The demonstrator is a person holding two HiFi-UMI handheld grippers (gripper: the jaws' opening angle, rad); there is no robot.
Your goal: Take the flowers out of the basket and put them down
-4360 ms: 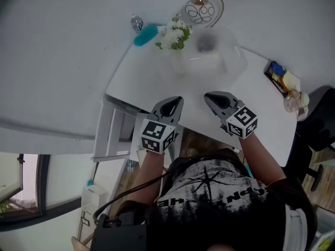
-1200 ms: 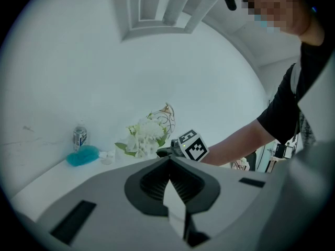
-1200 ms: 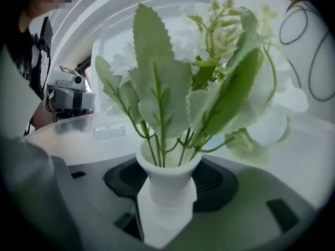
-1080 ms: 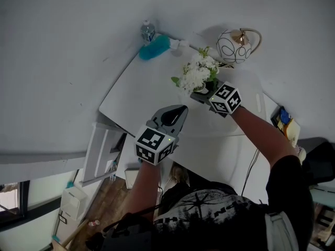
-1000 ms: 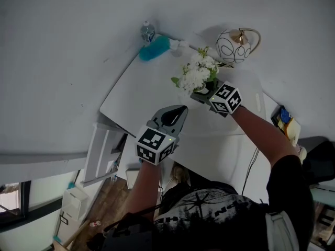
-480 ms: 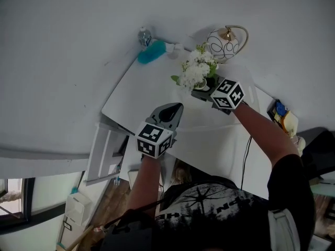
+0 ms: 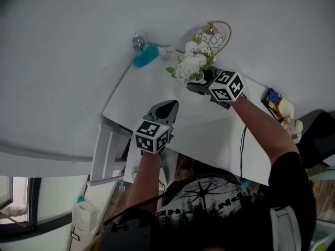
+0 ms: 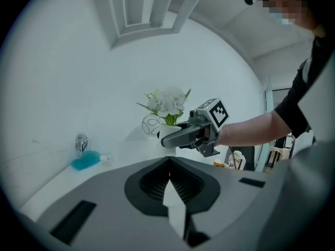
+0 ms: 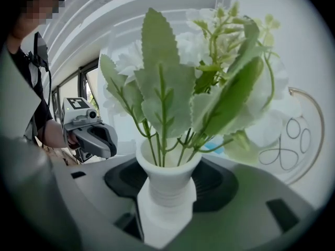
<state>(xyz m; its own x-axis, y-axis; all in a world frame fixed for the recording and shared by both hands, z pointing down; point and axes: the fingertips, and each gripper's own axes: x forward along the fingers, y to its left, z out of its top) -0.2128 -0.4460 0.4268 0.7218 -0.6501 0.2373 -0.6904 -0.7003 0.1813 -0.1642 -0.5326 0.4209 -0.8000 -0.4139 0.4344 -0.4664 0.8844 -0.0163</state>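
Note:
White flowers with green leaves stand in a small white vase. My right gripper is shut on the vase's ribbed neck and holds it upright above the far part of the white table. The bouquet fills the right gripper view. From the left gripper view, the flowers and right gripper hang over the table. My left gripper hovers over the table's near edge, jaws together, nothing in them. No basket stands out against the white table.
A gold wire hoop with a white patterned ball stands just behind the flowers by the wall. A teal duster and a small bottle lie at the far left corner. Small colourful items sit at the right end.
My right gripper has lifted the vase of flowers higher and a little farther towards the wall. The left gripper has drifted slightly forward, still shut.

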